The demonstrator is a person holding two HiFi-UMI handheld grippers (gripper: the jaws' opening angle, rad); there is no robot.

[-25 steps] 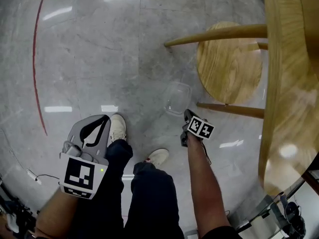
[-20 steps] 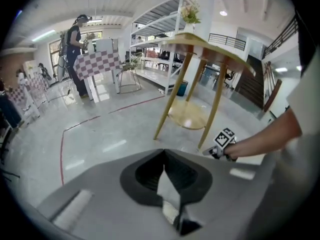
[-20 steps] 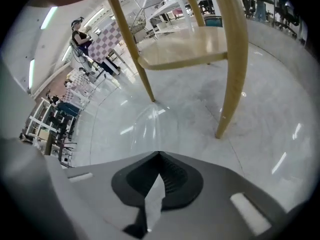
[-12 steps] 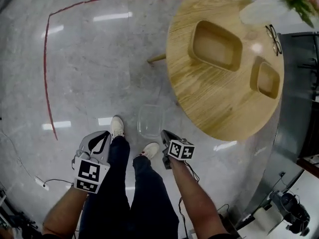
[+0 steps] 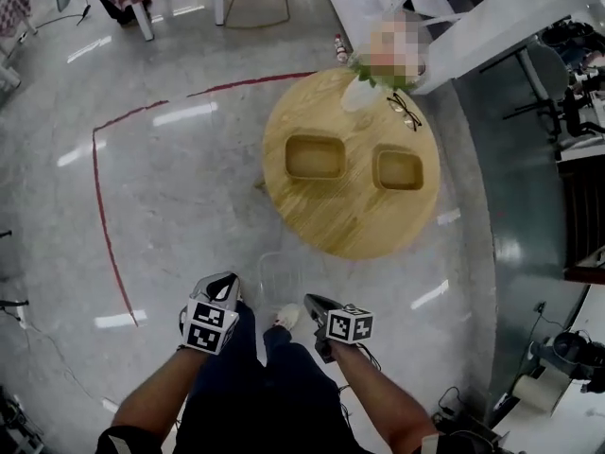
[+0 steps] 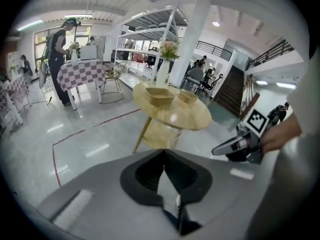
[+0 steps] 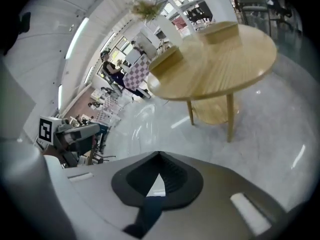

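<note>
Having risen from below the surface (image 5: 350, 220), the right gripper (image 5: 312, 301) stays clamped on the clear container (image 5: 280, 272); the left gripper (image 5: 225, 282) is closed, empty.

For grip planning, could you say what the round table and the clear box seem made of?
The round table: pale wood, smooth satin finish, going by its visible grain and soft glare. The clear box: probably thin glossy plastic; the floor shows through it.

- Lighting: bright, even; overhead strip lights.
- Glare: white streaks on polished floor (image 5: 180, 113).
- Distortion: strong fisheye; dark vignetted corners in both gripper views.
- Focus: right gripper view slightly soft.
</note>
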